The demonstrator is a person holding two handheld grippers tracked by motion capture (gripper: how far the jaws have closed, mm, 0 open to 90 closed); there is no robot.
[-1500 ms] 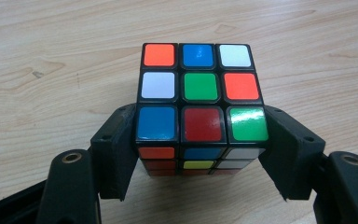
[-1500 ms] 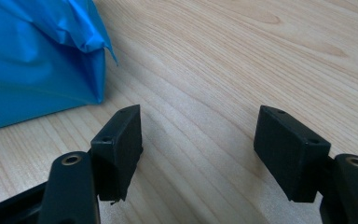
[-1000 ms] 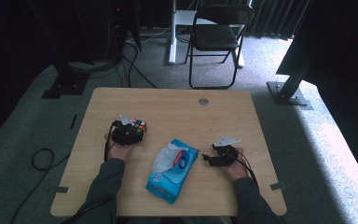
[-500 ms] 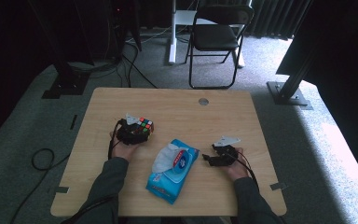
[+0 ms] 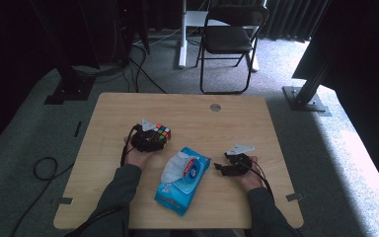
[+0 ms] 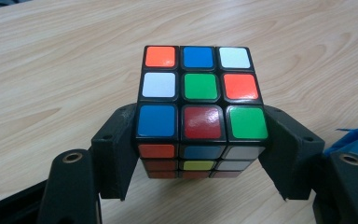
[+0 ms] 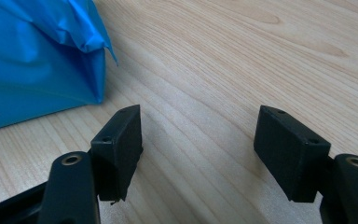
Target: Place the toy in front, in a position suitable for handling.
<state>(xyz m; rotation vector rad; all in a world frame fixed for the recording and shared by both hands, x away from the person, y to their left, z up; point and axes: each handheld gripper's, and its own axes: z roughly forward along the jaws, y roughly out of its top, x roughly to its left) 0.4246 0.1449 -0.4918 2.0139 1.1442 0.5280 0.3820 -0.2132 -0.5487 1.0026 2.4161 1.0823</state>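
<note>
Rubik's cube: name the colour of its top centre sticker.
Green, clearest in the left gripper view on the Rubik's cube.

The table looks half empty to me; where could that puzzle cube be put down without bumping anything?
The table is bare along its far edge, around the small round cap, and on the far right. The near left corner is free too. The middle is crowded: the puzzle cube in the left hand-held gripper, the blue wipes pack, and the right hand-held gripper.

My right gripper (image 7: 198,140) hangs open over bare table (image 7: 242,56); blue wipes pack (image 7: 37,60) sits beyond its left jaw (crumpled corner nearest).
</note>
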